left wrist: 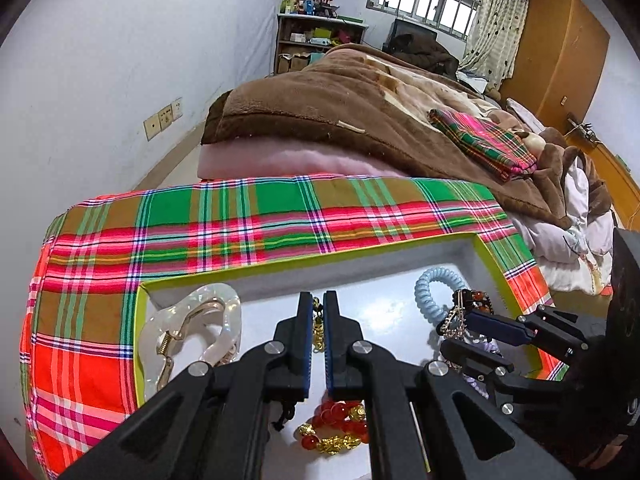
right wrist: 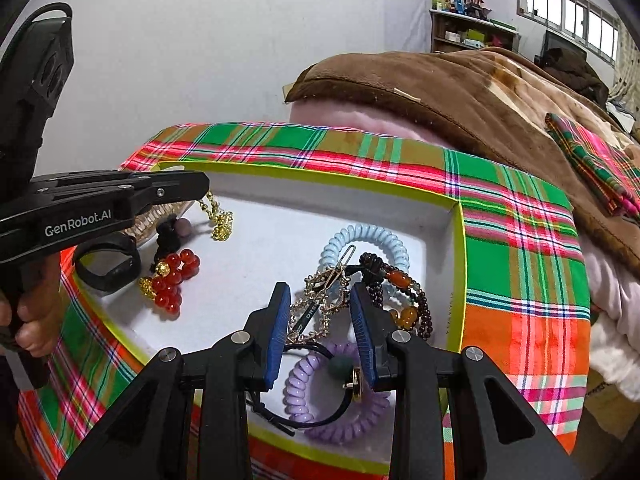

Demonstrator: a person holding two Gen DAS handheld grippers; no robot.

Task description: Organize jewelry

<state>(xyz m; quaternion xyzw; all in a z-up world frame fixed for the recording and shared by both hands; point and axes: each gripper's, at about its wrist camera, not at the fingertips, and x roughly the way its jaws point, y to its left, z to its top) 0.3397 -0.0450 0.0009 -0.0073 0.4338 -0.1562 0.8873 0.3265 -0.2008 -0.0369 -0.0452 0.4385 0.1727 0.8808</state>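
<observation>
1. The left gripper (left wrist: pixel 318 312) is pinched shut on a gold bead chain (right wrist: pixel 218 216), which hangs over the tray's (right wrist: pixel 320 178) far left corner.
2. The right gripper (right wrist: pixel 322 312) is half open astride a gold hair clip (right wrist: pixel 320 300) by the tray's right edge, the clip's length running along the fingers.
3. The clip is thin, tangled in coils and beads.

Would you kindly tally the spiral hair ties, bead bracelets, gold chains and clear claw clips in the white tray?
Spiral hair ties: 2 (light blue tie, purple tie)
Bead bracelets: 2 (red bracelet, dark brown bracelet)
Gold chain: 1
Clear claw clip: 1
Total: 6
</observation>
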